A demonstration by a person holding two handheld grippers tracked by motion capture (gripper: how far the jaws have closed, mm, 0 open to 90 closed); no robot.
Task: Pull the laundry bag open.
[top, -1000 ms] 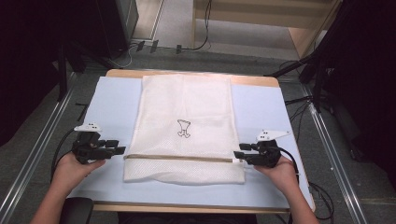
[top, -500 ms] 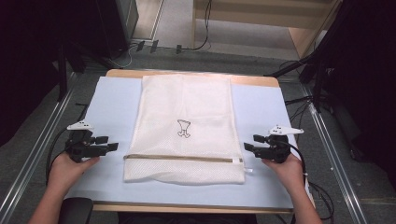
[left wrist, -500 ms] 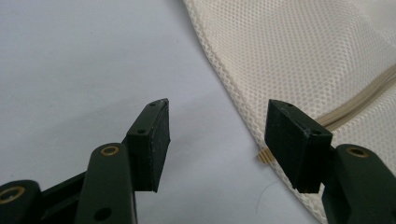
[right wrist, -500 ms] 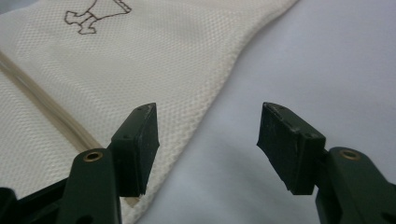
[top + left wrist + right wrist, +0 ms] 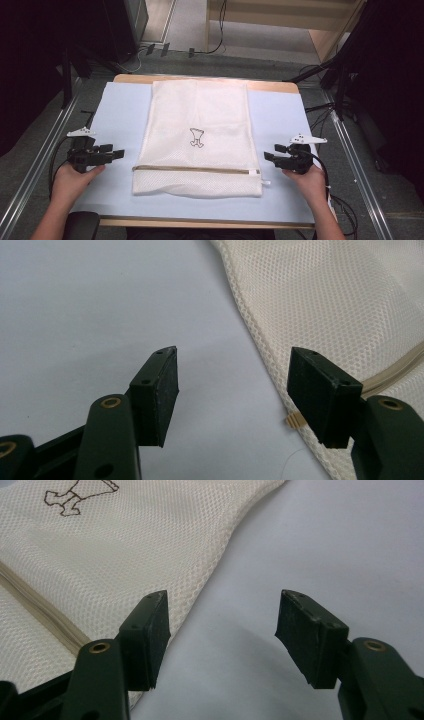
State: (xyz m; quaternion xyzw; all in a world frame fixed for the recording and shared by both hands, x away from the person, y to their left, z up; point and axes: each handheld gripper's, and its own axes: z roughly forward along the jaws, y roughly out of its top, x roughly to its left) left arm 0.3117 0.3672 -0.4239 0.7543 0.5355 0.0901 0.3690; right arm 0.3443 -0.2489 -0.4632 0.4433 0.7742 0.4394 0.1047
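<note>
The white mesh bag (image 5: 198,137) lies flat between the left gripper (image 5: 118,153) and right gripper (image 5: 270,153), both wide open, empty, just beside its edges.

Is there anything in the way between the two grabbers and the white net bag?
No, nothing visible. The mesh bag lies flat on the blue mat. The left gripper and right gripper sit at its sides, jaws open and empty, having just opened, with bare mat between each and the bag's edge.
</note>
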